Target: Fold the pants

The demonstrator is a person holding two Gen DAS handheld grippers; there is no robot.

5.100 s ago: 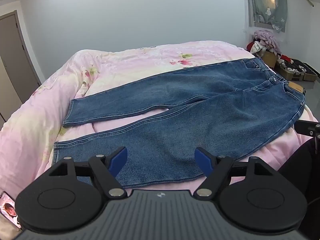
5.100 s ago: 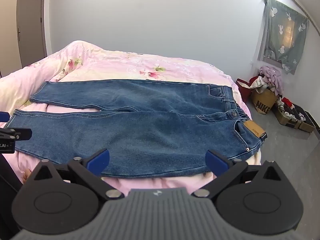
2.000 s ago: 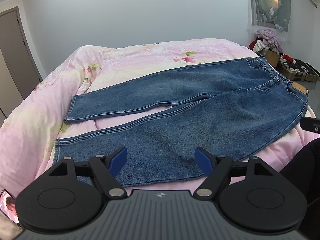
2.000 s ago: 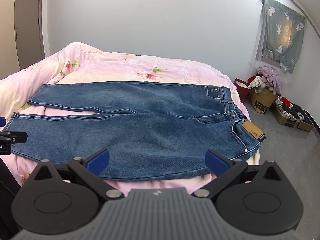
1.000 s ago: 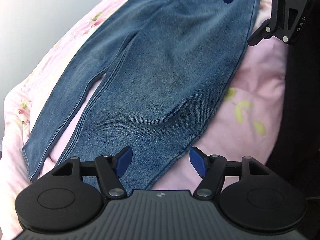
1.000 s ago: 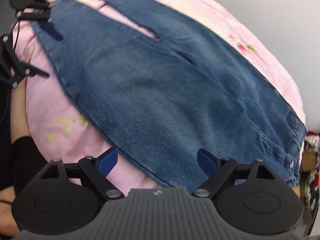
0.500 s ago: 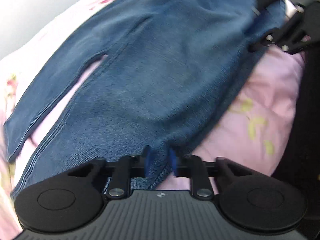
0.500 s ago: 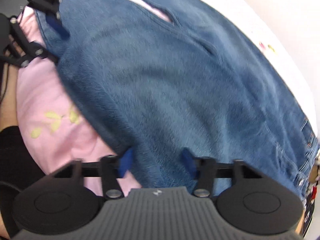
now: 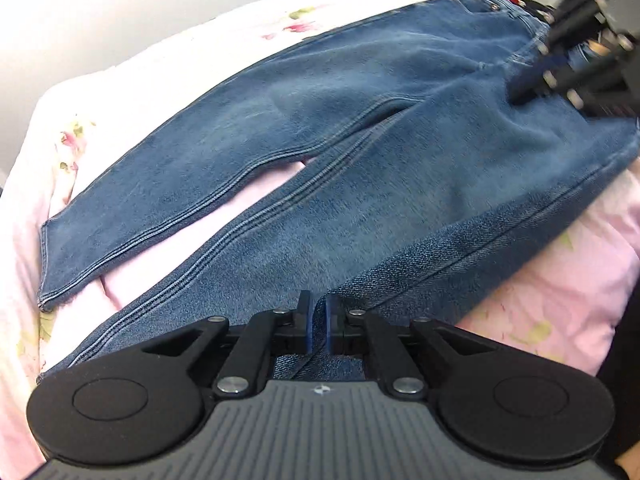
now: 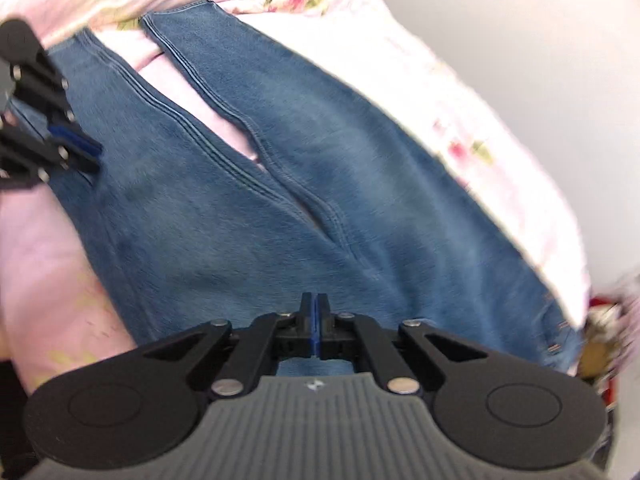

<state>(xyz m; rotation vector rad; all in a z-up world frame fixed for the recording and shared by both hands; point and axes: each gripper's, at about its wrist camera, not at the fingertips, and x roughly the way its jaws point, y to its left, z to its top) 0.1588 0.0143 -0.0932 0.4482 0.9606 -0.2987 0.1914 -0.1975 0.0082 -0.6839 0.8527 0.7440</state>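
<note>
Jeans (image 9: 360, 152) lie ahead of my fingers; left gripper (image 9: 316, 322) and right gripper (image 10: 316, 330) both pinch their near edge.

I can't read any text, brand or number in either wrist view. The jeans (image 9: 360, 152) show no legible label from here. I only make out a small unlettered emblem on each gripper's grey housing.

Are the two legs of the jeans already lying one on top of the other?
No, the jeans lie with legs apart, pink bedcover between them.
</note>
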